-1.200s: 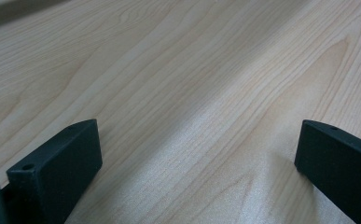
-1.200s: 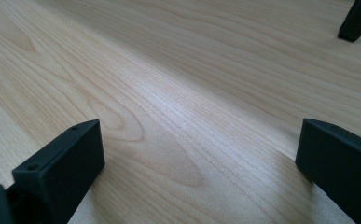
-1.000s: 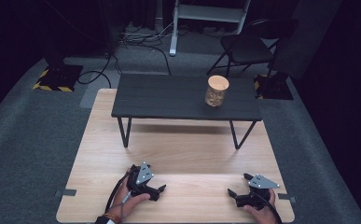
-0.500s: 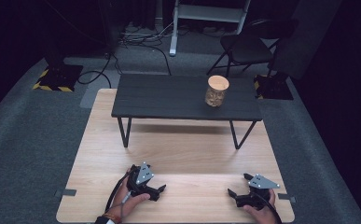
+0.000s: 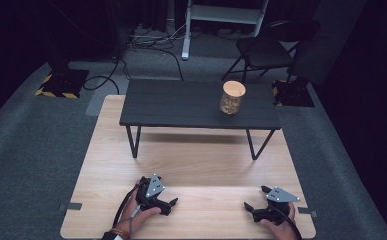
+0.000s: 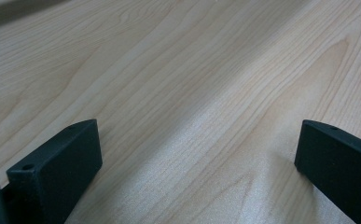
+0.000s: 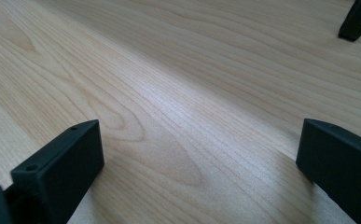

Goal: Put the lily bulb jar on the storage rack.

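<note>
A glass jar (image 5: 231, 97) with a light wooden lid stands upright on the right part of a low black table (image 5: 181, 105). That table rests on the far half of a pale wooden tabletop (image 5: 196, 165). My left gripper (image 5: 170, 206) lies on the wood near the front edge, held by a hand, jaws pointing right. My right gripper (image 5: 255, 198) lies at the front right, jaws pointing left. In the left gripper view the left gripper (image 6: 199, 135) is open over bare wood. The right gripper (image 7: 201, 135) is open too, with nothing between its jaws.
One black table leg (image 7: 357, 18) shows at the top right of the right gripper view. Beyond the tabletop lie grey carpet, a folding chair (image 5: 263, 50), a white stand (image 5: 221, 15), floor cables (image 5: 151, 45) and a base with yellow-black tape (image 5: 61, 82).
</note>
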`<state>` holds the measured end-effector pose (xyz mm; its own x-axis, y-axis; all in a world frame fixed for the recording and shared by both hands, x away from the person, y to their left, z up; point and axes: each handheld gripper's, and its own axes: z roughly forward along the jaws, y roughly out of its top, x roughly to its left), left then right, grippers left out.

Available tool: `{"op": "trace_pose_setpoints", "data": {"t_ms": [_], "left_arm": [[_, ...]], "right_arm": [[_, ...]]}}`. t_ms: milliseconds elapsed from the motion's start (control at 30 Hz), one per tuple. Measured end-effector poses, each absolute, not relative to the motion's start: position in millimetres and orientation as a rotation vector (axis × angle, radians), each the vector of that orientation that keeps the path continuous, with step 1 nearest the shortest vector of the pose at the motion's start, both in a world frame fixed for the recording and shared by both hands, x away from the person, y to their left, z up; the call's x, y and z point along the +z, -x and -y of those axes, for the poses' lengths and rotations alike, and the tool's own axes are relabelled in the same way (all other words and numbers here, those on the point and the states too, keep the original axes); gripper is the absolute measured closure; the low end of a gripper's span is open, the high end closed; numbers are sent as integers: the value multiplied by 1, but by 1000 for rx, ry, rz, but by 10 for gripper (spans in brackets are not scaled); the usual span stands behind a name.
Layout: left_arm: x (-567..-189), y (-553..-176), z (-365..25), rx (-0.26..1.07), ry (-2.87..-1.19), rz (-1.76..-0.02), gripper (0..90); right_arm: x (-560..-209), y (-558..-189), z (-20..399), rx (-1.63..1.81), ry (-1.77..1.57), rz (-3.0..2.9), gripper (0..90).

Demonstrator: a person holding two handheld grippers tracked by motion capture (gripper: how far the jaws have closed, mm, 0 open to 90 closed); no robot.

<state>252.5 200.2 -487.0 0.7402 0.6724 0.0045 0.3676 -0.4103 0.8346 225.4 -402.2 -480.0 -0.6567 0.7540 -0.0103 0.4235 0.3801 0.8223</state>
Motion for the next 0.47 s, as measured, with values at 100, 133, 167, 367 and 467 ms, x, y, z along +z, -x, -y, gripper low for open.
{"op": "trace_pose_setpoints", "data": {"t_ms": [100,133,167,367,467], "left_arm": [[-487,-252,-200,428,-2040,-785,5],[-487,-252,-200,429,-2040,-785,5],[-487,-252,-200,429,-2040,-785,5],[-487,-252,-200,429,-2040,-785,5],[-487,-252,-200,429,-2040,-785,5]], "right_arm": [[-480,-226,402,1178,-1019,-2264,0],[-480,-226,402,1178,-1018,-2264,0],[-480,-226,403,1178,-1018,-2264,0],[-480,-227,404,1181,-1012,-2268,0],[-480,-226,404,1181,-1013,-2267,0]]}}
